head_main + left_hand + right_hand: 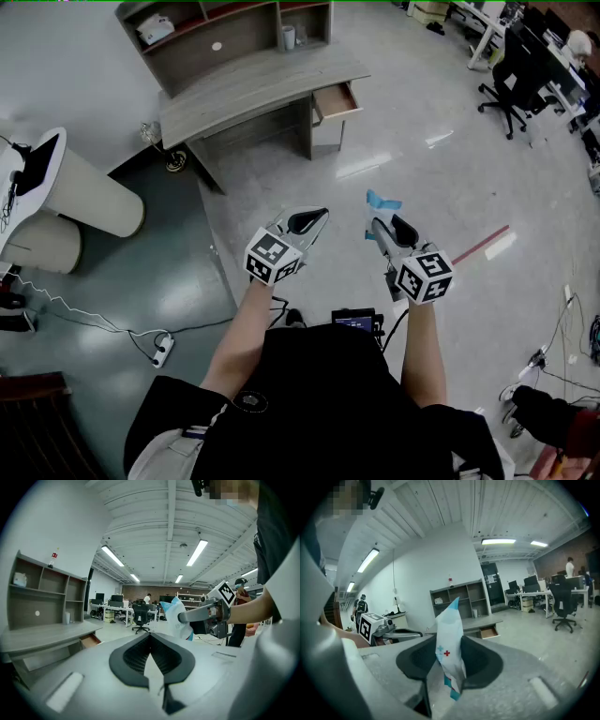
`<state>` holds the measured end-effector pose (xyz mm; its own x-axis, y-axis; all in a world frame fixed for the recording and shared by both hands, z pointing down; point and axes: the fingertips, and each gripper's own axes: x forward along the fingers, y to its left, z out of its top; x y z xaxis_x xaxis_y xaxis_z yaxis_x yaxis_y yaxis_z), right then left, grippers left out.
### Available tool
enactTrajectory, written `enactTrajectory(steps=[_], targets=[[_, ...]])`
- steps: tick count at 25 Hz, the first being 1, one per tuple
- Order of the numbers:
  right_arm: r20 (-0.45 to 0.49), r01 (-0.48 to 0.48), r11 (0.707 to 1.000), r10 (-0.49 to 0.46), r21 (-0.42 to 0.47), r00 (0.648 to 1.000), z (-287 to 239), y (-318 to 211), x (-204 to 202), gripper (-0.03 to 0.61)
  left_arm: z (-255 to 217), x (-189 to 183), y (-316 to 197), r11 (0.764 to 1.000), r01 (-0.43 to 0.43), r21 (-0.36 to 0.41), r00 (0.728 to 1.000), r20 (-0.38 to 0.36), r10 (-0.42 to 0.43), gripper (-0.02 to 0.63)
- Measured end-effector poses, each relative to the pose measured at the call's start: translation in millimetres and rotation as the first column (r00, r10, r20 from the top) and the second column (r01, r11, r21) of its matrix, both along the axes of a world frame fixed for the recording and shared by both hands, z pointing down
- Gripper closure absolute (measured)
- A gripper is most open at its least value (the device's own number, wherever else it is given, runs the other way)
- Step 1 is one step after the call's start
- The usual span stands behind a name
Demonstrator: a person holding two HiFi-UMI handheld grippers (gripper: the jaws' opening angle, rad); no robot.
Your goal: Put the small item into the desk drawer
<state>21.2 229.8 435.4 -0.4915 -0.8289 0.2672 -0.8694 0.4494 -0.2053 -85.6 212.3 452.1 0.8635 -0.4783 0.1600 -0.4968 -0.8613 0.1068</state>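
The right gripper (449, 641) clamps the packet (450, 660), its long axis along the jaws, tip pointing far; the left gripper (150, 637) has its jaws together.

Desk (253, 89) grey woodgrain, matt; floor (422, 169) glossy (reflective); packet (449, 653) plastic.

Floor (422, 141) ahead of you: pale and glossy on the right, with a dark matte section (141, 272) on the left. Near left on the dark section you have a white power strip (162, 350) with its cable. A red tape strip (480, 246) lies on the pale part to your right. Far ahead stands the grey desk (262, 89), its drawer (336, 100) pulled open at the right end. The hutch (234, 42) on the desk carries a white box (155, 28) at left and a pale cup (289, 37) at right. A black office chair (511, 84) stands far right.
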Motion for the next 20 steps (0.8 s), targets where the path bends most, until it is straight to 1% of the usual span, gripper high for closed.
enactTrajectory(steps=[8, 14, 20], targets=[[0.005, 0.020, 1.000, -0.020, 0.003, 1.000, 0.6, 2.1, -1.6, 0.426, -1.0, 2.9, 2.5, 1.000, 0.010, 0.010, 1.000, 0.010, -0.011, 0.611], [0.024, 0.025, 1.000, -0.025, -0.003, 0.999, -0.5, 1.3, 0.5, 0.426, -2.3, 4.1, 0.3, 1.000, 0.017, 0.000, 1.000, -0.003, -0.017, 0.611], [0.041, 0.025, 1.000, -0.025, -0.016, 0.999, 3.6, 2.2, 5.7, 0.426, 3.9, 9.3, 1.4, 1.000, 0.010, -0.010, 1.000, 0.009, -0.010, 0.611]])
